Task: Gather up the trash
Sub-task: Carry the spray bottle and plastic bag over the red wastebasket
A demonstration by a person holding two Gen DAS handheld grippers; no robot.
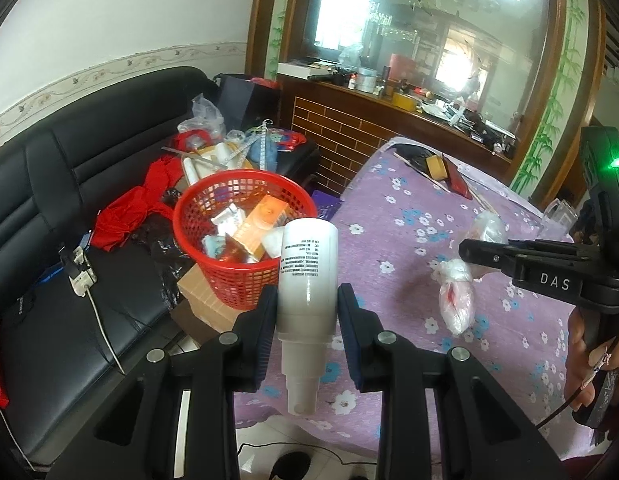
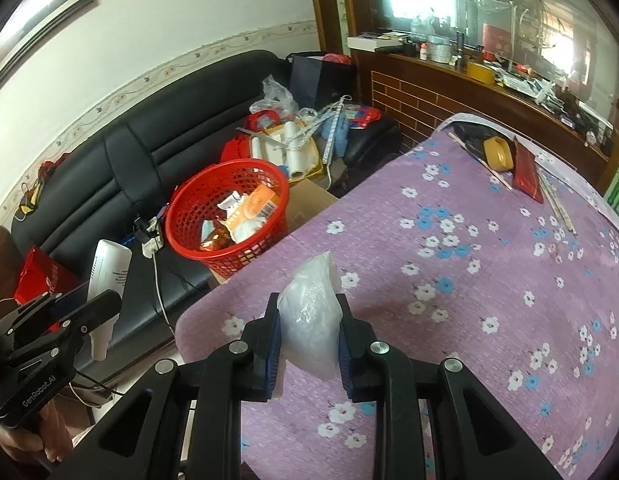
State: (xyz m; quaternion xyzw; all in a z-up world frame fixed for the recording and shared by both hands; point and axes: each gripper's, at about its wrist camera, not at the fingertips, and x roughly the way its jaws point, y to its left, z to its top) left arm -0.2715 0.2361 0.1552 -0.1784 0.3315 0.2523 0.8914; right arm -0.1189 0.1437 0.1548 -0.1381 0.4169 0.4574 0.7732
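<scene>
My left gripper [image 1: 307,308] is shut on a white spray bottle [image 1: 307,280], held nozzle toward the camera above the table's near edge, just right of the red mesh basket [image 1: 245,236]. The basket holds boxes and wrappers. My right gripper [image 2: 308,322] is shut on a crumpled clear plastic bag [image 2: 311,320] over the purple flowered tablecloth [image 2: 469,280]. In the left wrist view the right gripper [image 1: 469,252] sits at the right with the bag [image 1: 457,296] hanging from it. The basket [image 2: 229,216] and the bottle [image 2: 107,276] also show in the right wrist view.
A black sofa [image 1: 69,184] left of the table carries red cloth, a cluttered tray and a power strip [image 1: 79,272]. The basket rests on cardboard boxes [image 1: 201,304]. A tape roll [image 2: 497,154] and a red packet [image 2: 527,174] lie at the table's far end. A wooden counter stands behind.
</scene>
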